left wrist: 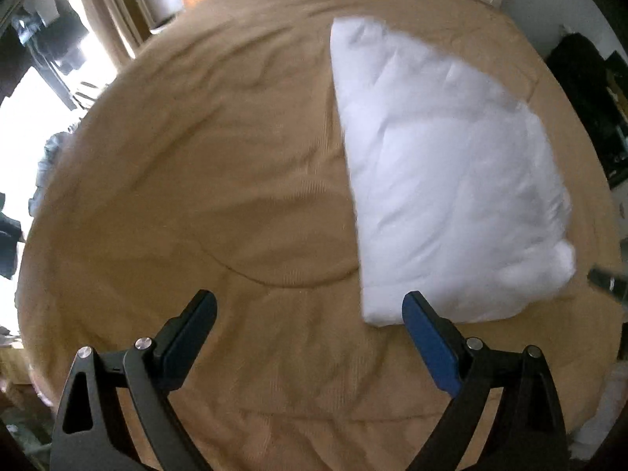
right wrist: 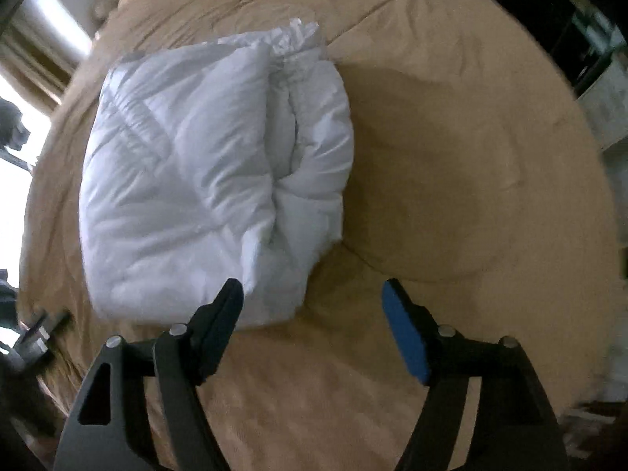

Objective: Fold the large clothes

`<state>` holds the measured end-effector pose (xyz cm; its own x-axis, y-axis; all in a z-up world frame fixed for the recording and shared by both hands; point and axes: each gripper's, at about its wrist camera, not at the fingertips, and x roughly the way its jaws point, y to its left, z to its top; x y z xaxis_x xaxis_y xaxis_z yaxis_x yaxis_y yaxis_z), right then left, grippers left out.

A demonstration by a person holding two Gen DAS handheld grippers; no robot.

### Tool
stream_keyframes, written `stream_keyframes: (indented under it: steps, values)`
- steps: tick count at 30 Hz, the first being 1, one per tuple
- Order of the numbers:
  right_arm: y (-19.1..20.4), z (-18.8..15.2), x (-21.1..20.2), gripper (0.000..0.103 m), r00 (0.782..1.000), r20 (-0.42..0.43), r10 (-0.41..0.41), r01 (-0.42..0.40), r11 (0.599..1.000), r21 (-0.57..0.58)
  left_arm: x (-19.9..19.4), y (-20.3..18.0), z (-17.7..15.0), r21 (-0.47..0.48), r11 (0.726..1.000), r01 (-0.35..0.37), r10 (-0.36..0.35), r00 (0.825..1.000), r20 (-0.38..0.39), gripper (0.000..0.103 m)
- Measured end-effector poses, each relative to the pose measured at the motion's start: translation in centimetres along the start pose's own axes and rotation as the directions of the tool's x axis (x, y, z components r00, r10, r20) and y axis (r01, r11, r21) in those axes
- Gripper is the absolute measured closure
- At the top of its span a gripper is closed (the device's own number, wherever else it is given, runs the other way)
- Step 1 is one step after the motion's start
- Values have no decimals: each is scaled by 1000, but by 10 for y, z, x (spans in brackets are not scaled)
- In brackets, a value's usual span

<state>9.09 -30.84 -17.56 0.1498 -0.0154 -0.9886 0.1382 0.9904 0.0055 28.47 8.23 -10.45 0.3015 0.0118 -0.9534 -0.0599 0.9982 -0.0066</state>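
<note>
1. A bed covered by a tan bedspread [left wrist: 165,180] fills both views; a bright window and pale curtains [left wrist: 106,19] stand at the far left edge, dark furniture at the far right.
2. The left gripper [left wrist: 310,306] hangs above the bedspread with its jaws spread wide and nothing between them; only bare tan cloth shows in the gap.
3. The white padded garment [left wrist: 443,180], quilted like a down coat or comforter, lies on the bedspread to the right of the left gripper, its near corner just past that gripper's blue pad.
4. From the right wrist view the same garment [right wrist: 188,180] is a thick, compact bundle, its layers doubled over so that a rolled seam runs down its right side.
5. The right gripper [right wrist: 312,292] is also wide apart and empty, one finger overlapping the bundle's near edge in the view; I cannot tell whether it touches.
6. Judged from this, the folding looks essentially complete: the bundle rests alone, released. Left, at most, is squaring a ruffled far end [right wrist: 298,35] or moving it away.
</note>
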Motion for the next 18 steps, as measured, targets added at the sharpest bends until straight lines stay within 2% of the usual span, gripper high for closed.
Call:
stream_keyframes:
  steps: [3, 7, 9, 11, 13, 15, 18]
  values:
    - [19, -9, -49, 5, 1000, 1, -21, 21, 999, -39, -59, -11, 10, -5, 999, -31, 31, 999, 8, 3]
    - [42, -35, -112, 2, 999, 49, -8, 14, 992, -126, -131, -16, 17, 2, 998, -63, 62, 996, 69, 1]
    - [52, -51, -144, 1, 995, 96, -12, 28, 987, -161, -159, -19, 13, 21, 997, -68, 66, 995, 76, 1]
    - [58, -65, -170, 0, 989, 145, -24, 50, 982, -184, -179, -22, 6, 38, 999, -37, 35, 998, 49, 1]
    - [56, -76, -187, 0, 986, 169, -8, 39, 983, -182, -192, -18, 0, 29, 1000, 10, -11, 999, 32, 1]
    - [49, -87, -203, 0, 982, 188, 30, 2, 986, -166, -213, -14, -10, -1, 997, 76, -76, 996, 46, 1]
    - [43, -95, -213, 0, 977, 199, 74, -44, 987, -152, -221, -13, -25, -17, 995, 102, -100, 992, 78, 1]
